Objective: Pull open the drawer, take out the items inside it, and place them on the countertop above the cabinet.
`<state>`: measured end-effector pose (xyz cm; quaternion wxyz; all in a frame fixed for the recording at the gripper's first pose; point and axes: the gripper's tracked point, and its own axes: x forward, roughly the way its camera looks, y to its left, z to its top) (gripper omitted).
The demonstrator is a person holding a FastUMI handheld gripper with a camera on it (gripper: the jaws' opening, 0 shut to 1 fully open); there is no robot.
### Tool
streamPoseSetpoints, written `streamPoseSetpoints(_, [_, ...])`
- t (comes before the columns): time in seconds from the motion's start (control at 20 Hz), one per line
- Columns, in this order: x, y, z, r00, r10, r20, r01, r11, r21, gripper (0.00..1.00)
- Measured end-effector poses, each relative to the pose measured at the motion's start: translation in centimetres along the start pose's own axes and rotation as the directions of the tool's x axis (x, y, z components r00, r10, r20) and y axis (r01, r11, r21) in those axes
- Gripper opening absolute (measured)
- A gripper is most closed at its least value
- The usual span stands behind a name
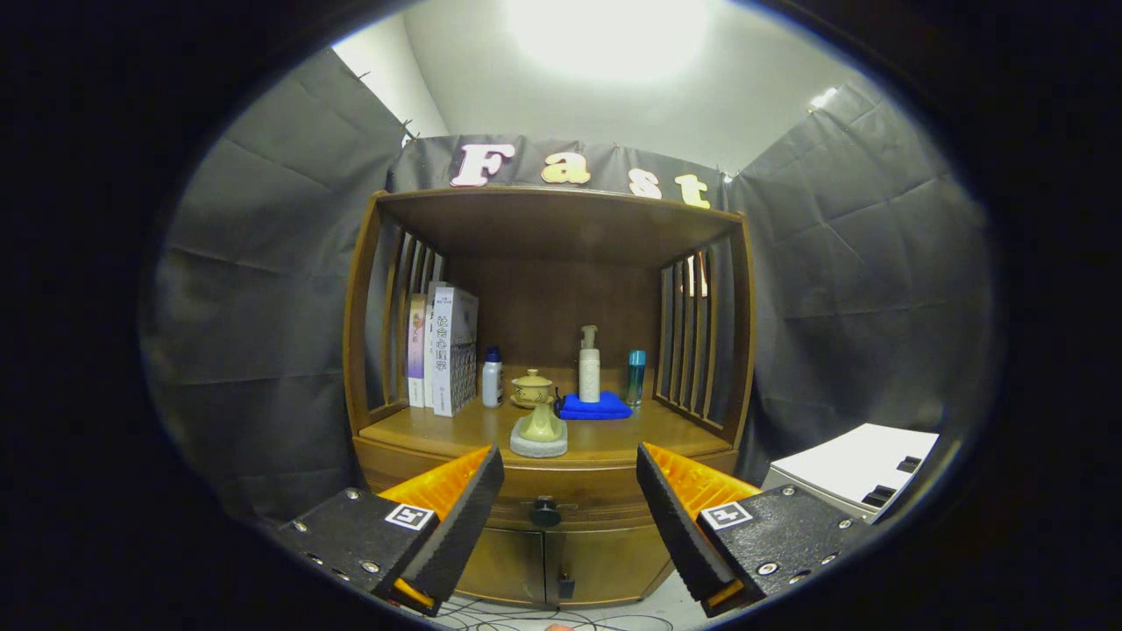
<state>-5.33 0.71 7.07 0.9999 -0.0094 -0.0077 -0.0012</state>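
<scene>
I am holding the gripper (570, 499) with its fingers spread wide and nothing between them; I am pointing it straight at the cabinet (548, 350) so that the small dark knob (545, 511) is sitting right in the gap between the two fingers, a little way ahead of them; I think that is a good line-up for reaching in and closing on the knob.

The drawer (561, 491) is the wide wooden band just under the bench (605, 438); it is looking fully shut, flat with the front of the cabinet, so I cannot see what is inside it yet; below it two cabinet doors (561, 552) are meeting in the middle.

The bench is already carrying things; near its front edge a small yellow-green pot is sitting on a grey block (539, 438); behind it there is a little lidded cup (532, 387), a blue cloth (595, 407) with a white pump bottle (589, 364) standing on it, a teal bottle (636, 377) to the right, a white bottle with a blue cap (493, 379) and some books (443, 350) standing at the left; the bare wood at the front left and front right is looking like the best place for what comes out.
</scene>
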Motion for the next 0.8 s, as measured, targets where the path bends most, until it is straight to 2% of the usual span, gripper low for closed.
streamPoseSetpoints(0.2, [-1.0,0.0,1.0,1.0,-0.001,0.024,0.0,1.0,0.024,0.95])
streamPoseSetpoints(0.8, [-1.3,-0.2,2.2,0.999,-0.018,0.049,0.019,1.0,-0.001,0.95])
